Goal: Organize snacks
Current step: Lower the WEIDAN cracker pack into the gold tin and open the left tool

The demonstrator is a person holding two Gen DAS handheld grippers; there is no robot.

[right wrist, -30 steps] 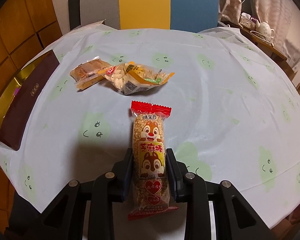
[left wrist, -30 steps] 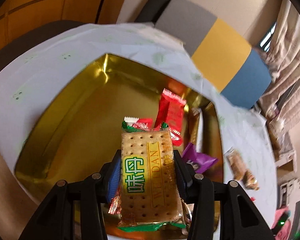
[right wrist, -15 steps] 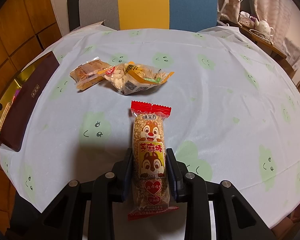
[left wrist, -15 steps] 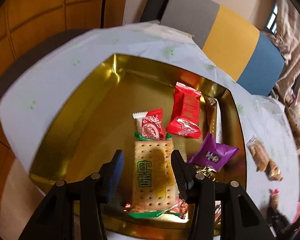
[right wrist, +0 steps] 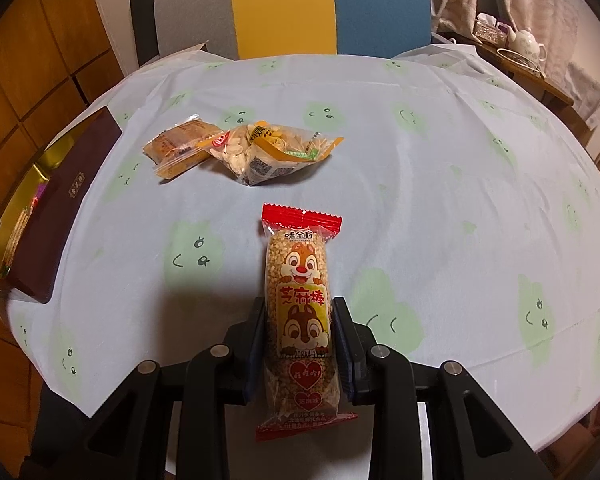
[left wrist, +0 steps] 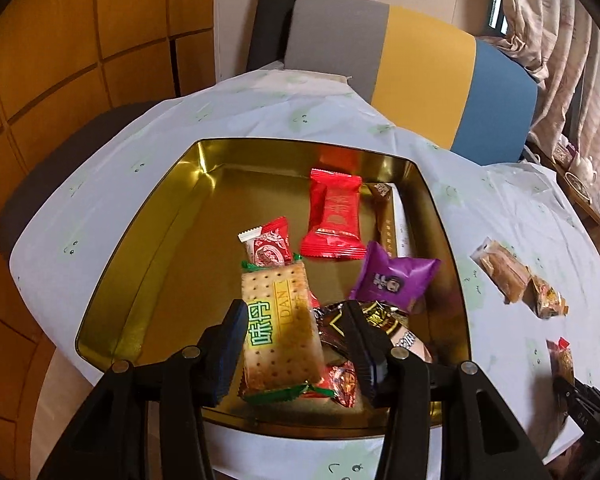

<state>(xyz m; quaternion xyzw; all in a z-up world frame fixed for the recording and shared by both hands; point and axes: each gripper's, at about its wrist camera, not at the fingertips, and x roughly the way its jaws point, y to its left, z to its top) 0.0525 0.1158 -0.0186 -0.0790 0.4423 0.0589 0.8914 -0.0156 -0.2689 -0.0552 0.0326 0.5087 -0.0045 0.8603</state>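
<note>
Jaws of our left gripper (left wrist: 296,334) stood apart around the cracker pack (left wrist: 278,330), which lay in the gold tin (left wrist: 148,240). Our right gripper (right wrist: 299,336) clamped the sesame bar (right wrist: 299,308) above the table (right wrist: 440,184); next, we judged, it belonged in that tin.

Left tool (left wrist: 296,344) hanging over gold tin (left wrist: 148,240), jaws standing apart around cracker packet (left wrist: 278,332), not gripping. Packet lying among red packet (left wrist: 334,216), purple packet (left wrist: 392,280). Worktop (left wrist: 500,208) carrying tin.
</note>
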